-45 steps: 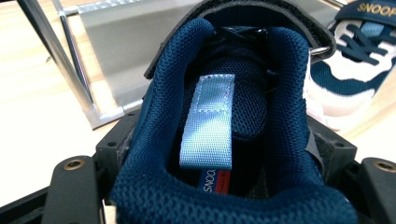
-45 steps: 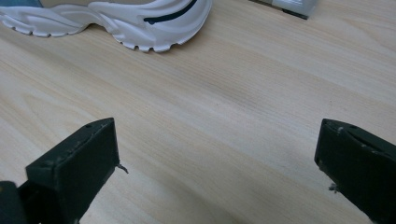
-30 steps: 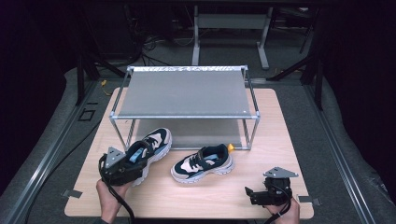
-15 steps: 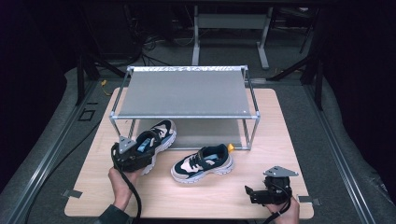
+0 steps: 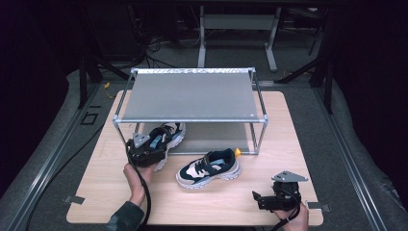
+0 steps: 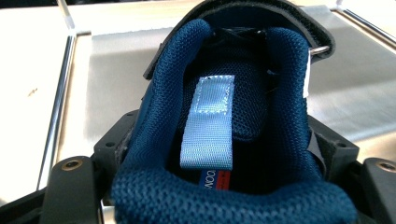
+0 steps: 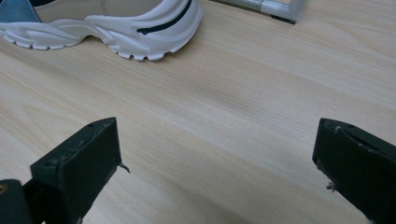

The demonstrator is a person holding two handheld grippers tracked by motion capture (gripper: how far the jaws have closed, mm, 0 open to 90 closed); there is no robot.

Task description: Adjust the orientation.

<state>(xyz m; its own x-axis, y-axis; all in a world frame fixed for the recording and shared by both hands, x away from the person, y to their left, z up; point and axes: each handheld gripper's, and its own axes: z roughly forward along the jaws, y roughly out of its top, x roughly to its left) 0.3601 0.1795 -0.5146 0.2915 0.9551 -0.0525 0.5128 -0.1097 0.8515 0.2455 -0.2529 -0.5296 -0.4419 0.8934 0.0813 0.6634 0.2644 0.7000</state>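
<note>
My left gripper is shut on the heel of a dark blue and white sneaker, whose toe reaches under the front rail onto the lower shelf of the metal rack. The left gripper view looks into the sneaker's blue mesh opening, with a light blue pull tab and the jaws pressed on both sides of the heel. A second sneaker lies on the wooden table in front of the rack. My right gripper rests open near the table's front right; its jaws stand wide apart over bare wood, with the second sneaker's white sole ahead.
The rack's lower shelf is bare grey metal beyond the held sneaker. The rack's front right leg stands close to the second sneaker's heel. The table's front edge lies near both hands. Dark floor, cables and a stand surround the table.
My left gripper has carried the sneaker forward and slightly right, from the table's front left up to the rack's lower shelf. The right gripper and the second sneaker have stayed put.
</note>
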